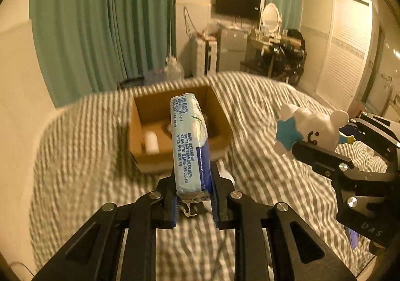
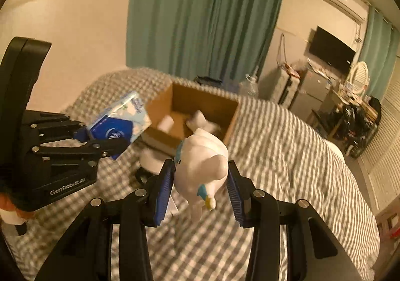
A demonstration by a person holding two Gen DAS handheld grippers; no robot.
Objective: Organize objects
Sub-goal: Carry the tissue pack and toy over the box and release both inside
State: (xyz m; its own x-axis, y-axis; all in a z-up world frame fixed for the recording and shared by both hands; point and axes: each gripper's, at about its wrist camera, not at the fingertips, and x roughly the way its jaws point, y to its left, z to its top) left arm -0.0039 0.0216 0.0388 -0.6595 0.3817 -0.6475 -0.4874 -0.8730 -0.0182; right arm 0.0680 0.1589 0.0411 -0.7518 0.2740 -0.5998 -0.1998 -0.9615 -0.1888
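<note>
Tissue pack (image 1: 190,141) clamped upright in left tool (image 1: 193,202); bear figurine (image 2: 201,156) pinched in right tool (image 2: 200,189), both above striped bed (image 2: 275,156), cardboard box (image 1: 217,111) ahead mid-bed. Risk: figurine slips from rounded body; tools collide at box.

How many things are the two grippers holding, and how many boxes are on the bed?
Tissue packs: 1, shut in the left gripper
White bear toys: 1, shut in the right gripper
Cardboard boxes: 1
Total: 3
</note>
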